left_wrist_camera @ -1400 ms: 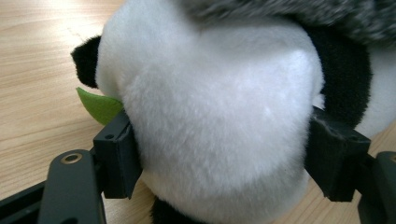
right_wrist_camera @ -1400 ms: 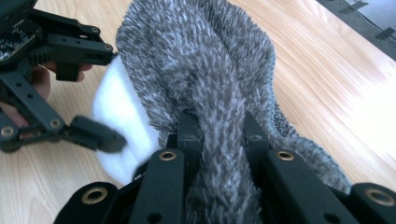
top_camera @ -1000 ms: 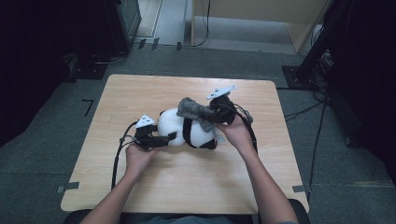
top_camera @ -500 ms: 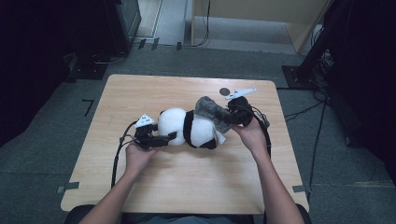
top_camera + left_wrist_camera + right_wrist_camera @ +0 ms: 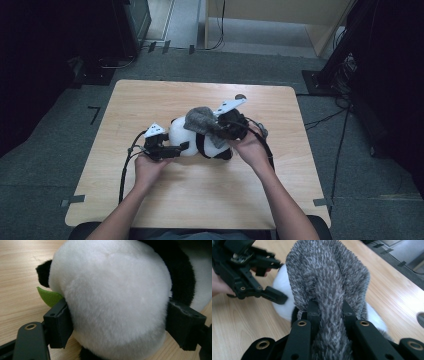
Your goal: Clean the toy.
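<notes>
A black-and-white plush panda (image 5: 202,145) lies on the wooden table (image 5: 150,100). My left gripper (image 5: 176,148) is shut on its white head (image 5: 112,295), one pad pressing in on each side. A green felt leaf (image 5: 48,296) pokes out by the left pad. My right gripper (image 5: 222,127) is shut on a fuzzy grey knitted cloth (image 5: 200,120) and holds it just above the panda's body. In the right gripper view the grey cloth (image 5: 327,272) bunches up between the jaws of the right gripper (image 5: 329,308). The left gripper (image 5: 249,282) and the panda's white fur (image 5: 284,305) lie beyond it.
A small dark round thing (image 5: 240,96) sits on the table behind the right gripper. Black cables (image 5: 125,165) trail from both grippers across the tabletop. Dark equipment stands and cables (image 5: 345,70) ring the table on the grey floor.
The right gripper swung out to the right with the grey cloth, then came back left over the panda. The left gripper stayed put on the panda's head.
</notes>
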### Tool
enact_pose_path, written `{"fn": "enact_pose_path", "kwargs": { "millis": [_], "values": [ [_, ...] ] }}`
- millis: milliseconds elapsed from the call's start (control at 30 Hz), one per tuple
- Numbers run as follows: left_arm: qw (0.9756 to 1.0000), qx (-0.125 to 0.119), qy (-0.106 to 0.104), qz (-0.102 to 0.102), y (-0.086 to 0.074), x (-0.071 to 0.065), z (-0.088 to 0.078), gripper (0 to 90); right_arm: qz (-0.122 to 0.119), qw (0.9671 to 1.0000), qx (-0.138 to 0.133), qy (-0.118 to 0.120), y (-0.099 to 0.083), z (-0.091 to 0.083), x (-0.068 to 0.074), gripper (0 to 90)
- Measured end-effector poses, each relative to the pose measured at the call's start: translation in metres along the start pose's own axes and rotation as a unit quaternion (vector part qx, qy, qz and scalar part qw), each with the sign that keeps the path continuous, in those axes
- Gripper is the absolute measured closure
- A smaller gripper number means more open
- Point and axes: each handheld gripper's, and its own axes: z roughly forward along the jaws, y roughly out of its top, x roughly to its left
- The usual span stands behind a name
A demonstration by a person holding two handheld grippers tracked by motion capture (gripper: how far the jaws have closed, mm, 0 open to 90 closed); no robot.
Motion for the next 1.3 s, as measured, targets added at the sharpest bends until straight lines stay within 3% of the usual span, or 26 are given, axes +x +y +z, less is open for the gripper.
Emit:
{"fn": "enact_pose_path", "kwargs": {
  "millis": [167,433,600,800,1033,1300],
  "values": [
    [1.0000,-0.002,0.004,-0.003,-0.001,-0.002,0.000,17.8,-0.043,0.9989,0.019,0.006,0.008,0.023,0.018,76.3],
    [0.9999,0.000,0.011,-0.005,0.000,-0.006,-0.001,17.8,-0.043,0.9976,0.016,0.052,0.015,0.048,0.032,76.4],
    [0.9999,0.004,0.012,-0.007,0.000,-0.005,-0.001,17.8,-0.036,0.9970,0.018,0.066,0.012,0.060,0.034,76.4],
    [0.9999,0.007,0.015,0.000,0.000,-0.006,0.000,17.9,-0.009,0.9967,0.012,0.080,0.005,0.058,0.023,76.4],
    [0.9999,0.007,0.013,-0.001,0.000,-0.005,0.000,18.0,-0.013,0.9975,0.023,0.065,0.002,0.046,0.018,76.3],
    [0.9999,0.009,0.012,-0.001,0.000,-0.004,0.000,18.0,0.005,0.9984,0.017,0.053,-0.011,0.023,0.007,76.4]
  ]
}}
